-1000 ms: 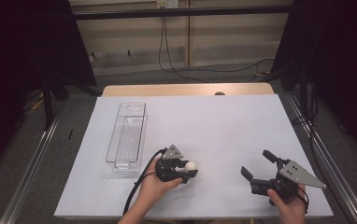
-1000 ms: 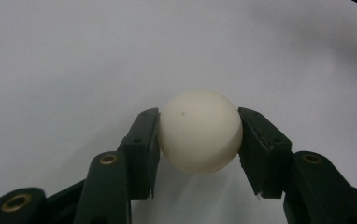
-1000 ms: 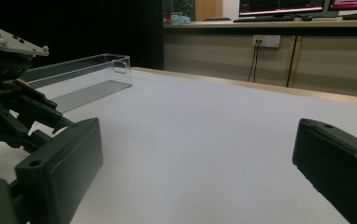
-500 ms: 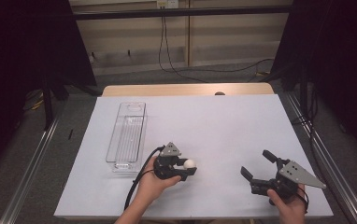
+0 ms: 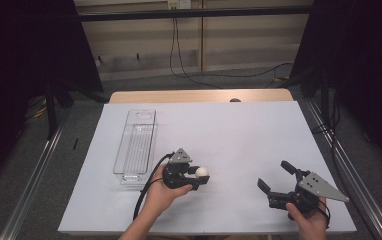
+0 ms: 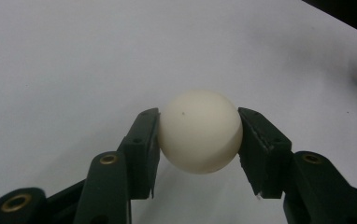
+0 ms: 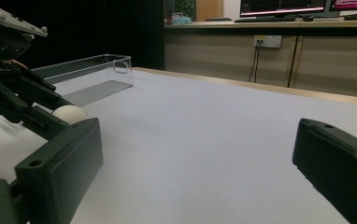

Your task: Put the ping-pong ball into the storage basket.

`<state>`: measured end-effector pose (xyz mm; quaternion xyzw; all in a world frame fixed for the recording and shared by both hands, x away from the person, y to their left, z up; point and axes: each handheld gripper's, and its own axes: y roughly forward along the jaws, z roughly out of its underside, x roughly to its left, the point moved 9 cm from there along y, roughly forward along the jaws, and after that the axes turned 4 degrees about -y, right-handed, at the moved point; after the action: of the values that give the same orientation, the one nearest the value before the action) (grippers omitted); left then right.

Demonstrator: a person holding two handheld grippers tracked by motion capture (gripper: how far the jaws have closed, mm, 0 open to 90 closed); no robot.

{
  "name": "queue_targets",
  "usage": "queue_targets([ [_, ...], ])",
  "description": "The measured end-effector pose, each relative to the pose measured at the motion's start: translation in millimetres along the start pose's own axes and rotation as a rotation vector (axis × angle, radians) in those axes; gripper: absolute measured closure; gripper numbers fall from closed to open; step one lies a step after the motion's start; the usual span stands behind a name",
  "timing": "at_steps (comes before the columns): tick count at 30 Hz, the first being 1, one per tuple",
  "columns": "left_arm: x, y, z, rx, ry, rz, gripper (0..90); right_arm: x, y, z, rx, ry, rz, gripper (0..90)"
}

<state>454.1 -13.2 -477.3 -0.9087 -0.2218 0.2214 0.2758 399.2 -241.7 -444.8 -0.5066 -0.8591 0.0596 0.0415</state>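
A white ball [image 5: 202, 171] is pinched between the two black jaws of my left gripper [image 5: 200, 176], which a hand holds low over the white table near its front middle. Seen close in the left gripper view, the ball [image 6: 200, 131] has a pad pressed against each side, and the left gripper [image 6: 199, 140] is shut on it. Over at the front right, my right gripper [image 5: 274, 175] stands open with nothing between its jaws. The right gripper view shows its own wide-apart jaws [image 7: 200, 158] and, farther left, the ball [image 7: 69, 113].
A long clear plastic tray [image 5: 124, 145] lies on the left part of the white table [image 5: 239, 130], just left of the left hand; it also shows in the right gripper view [image 7: 88, 77]. A wooden edge runs along the table's back, and metal rails flank it.
The left gripper has drifted slightly away from the front edge with the ball still in it. The right gripper has not moved.
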Motion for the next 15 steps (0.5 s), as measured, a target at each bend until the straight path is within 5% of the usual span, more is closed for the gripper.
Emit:
queue_targets([
  [15, 3.1, -6.6, -6.8, -0.009, -0.005, -0.005, 51.1, -0.3, -0.4, -0.1, 0.000, 0.000, -0.002, 1.5],
])
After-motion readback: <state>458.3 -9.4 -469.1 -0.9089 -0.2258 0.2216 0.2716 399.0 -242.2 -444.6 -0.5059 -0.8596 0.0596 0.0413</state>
